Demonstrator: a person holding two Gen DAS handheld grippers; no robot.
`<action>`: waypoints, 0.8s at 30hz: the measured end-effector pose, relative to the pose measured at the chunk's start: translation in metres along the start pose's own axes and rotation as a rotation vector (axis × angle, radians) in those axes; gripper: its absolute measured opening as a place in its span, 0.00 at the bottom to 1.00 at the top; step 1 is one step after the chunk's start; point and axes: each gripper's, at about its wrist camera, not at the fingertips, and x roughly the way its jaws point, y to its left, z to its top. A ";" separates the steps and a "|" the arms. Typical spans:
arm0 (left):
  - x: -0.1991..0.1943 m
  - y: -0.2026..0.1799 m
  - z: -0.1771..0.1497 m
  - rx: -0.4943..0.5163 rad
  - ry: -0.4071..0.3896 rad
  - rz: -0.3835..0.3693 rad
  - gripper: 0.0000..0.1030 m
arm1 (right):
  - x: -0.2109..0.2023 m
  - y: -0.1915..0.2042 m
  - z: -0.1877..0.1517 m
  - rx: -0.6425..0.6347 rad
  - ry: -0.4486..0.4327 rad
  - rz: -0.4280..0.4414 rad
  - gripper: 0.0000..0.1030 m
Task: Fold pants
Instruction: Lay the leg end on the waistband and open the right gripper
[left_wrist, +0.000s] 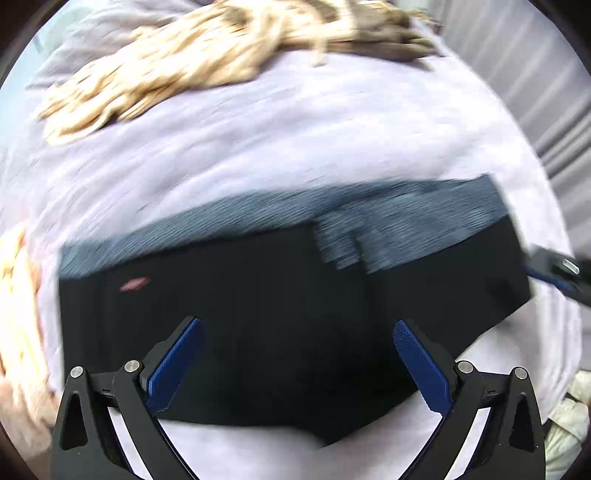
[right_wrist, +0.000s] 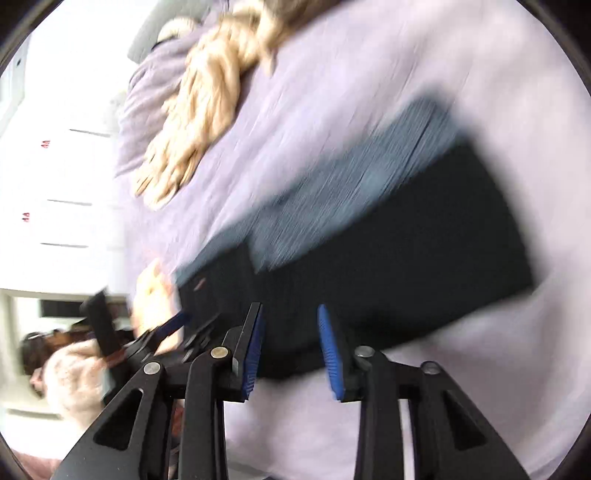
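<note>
Black pants lie folded into a wide block on a lilac sheet, with a grey lining strip along their far edge. My left gripper hangs open above the near half of the pants, its blue pads far apart and nothing between them. In the right wrist view the pants run diagonally. My right gripper is over their near edge with a narrow gap between its pads and no cloth pinched. The right gripper also shows at the pants' right end. The left gripper appears blurred at their left end.
A tan, stringy knitted cloth lies on the sheet beyond the pants, and shows in the right wrist view as the tan cloth. More tan fabric sits at the left edge. Grey curtain folds hang to the right. White drawers stand left, and a person in a fuzzy sweater is nearby.
</note>
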 end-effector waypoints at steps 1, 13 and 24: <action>0.004 -0.018 0.008 0.014 -0.008 -0.017 1.00 | -0.005 -0.007 0.012 0.004 -0.018 -0.045 0.21; 0.074 -0.025 0.020 0.006 0.050 0.045 1.00 | 0.065 -0.086 0.103 0.125 0.016 -0.174 0.09; 0.053 0.018 -0.019 -0.154 0.077 0.000 1.00 | 0.050 -0.027 0.049 -0.015 0.087 0.025 0.19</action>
